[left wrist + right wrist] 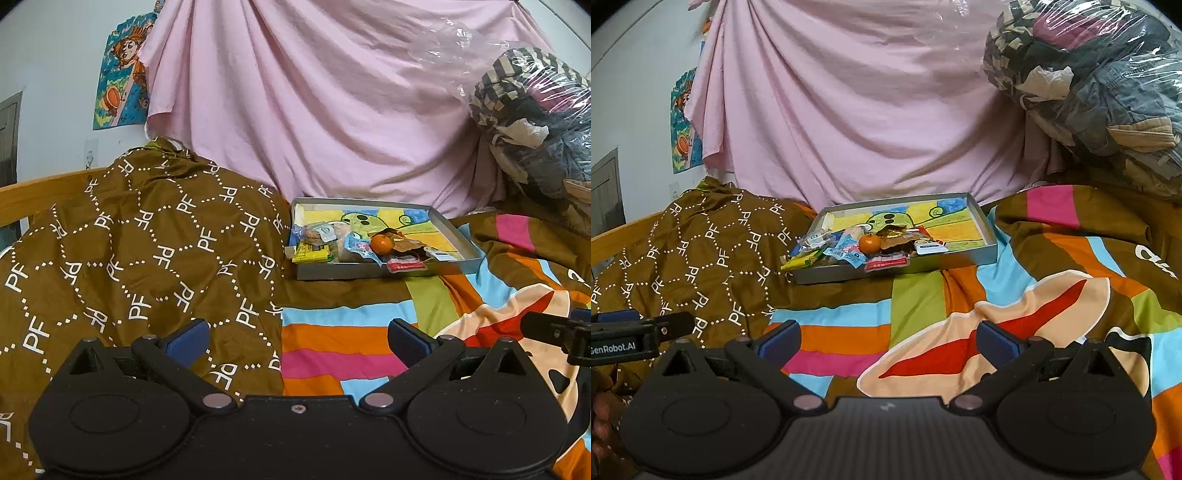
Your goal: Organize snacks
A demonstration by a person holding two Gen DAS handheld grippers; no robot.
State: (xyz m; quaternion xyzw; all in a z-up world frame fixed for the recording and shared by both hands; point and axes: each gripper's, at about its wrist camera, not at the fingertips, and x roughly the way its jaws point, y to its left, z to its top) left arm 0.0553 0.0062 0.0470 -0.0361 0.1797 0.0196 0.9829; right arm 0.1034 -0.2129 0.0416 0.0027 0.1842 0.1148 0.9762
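On the left lies a brown blanket (pixel 147 251) printed with white letters; no snack shows on it. The left gripper (pixel 297 338) hangs low over the bed with its jaws spread wide and nothing between them. Ahead of it sits a shallow grey tray (pixel 458 229) with a bright drawing on its floor. All the snacks in view are heaped in the tray's near-left part: a yellow packet (pixel 310 254) poking over the rim, a blue wrapper (pixel 356 245), a tangerine (pixel 382 243), a brown wrapper (pixel 410 245), and a red-and-white packet (pixel 404 266) lapping over the front rim. The far and right parts of the tray are bare. The right gripper (pixel 886 338) hovers over the striped sheet (pixel 923 306), equally wide open and empty.

The snacks are gathered but jumbled, two overhanging the edge. That fits either a pile awaiting sorting or one just collected; the pictures do not settle which.
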